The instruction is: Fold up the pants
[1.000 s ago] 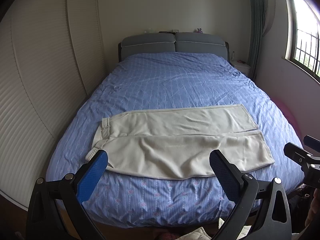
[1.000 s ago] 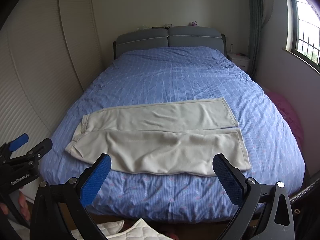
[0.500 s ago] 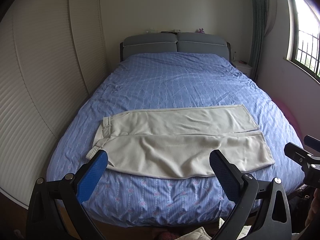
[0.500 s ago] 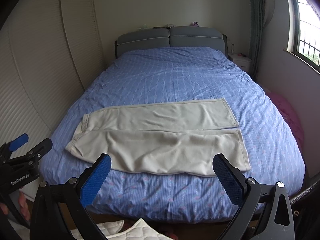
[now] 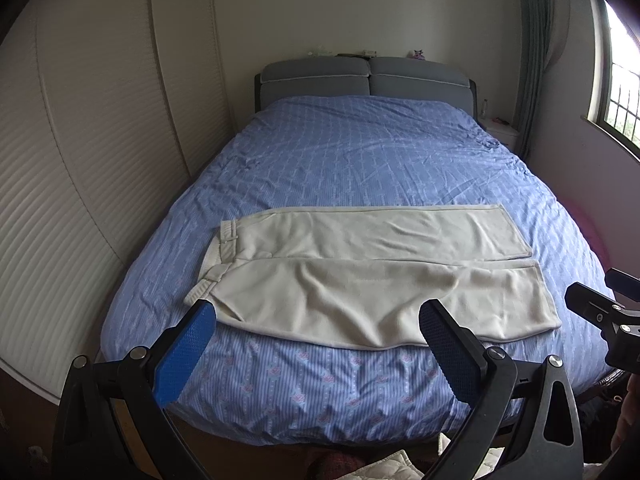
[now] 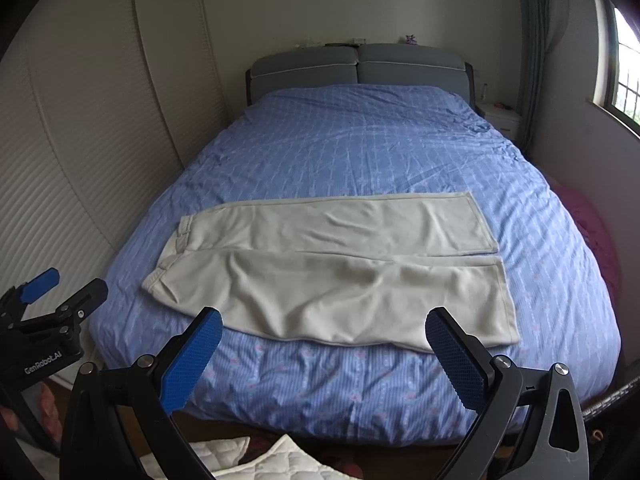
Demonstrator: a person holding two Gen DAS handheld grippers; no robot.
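A pair of cream pants [image 5: 372, 276] lies flat across the near part of a bed covered in a blue patterned duvet [image 5: 360, 160]. The waistband points left, the two leg hems point right, and the legs lie side by side, one nearer and one farther, with a narrow gap between them at the hem end. The near leg shows a few soft wrinkles.

The left gripper [image 5: 318, 344] hovers at the near edge of the bed, its blue-padded fingers [image 5: 184, 352] spread wide apart and holding nothing. The right gripper [image 6: 324, 350] hangs beside it in the same way, fingers [image 6: 456, 364] wide apart and empty (each gripper also shows at the edge of the other's view). Neither touches the pants.

A grey padded headboard [image 5: 364, 76] stands at the far end. Pale slatted wardrobe doors [image 5: 80, 160] run along the left, and a window [image 5: 620, 92] sits on the right wall.
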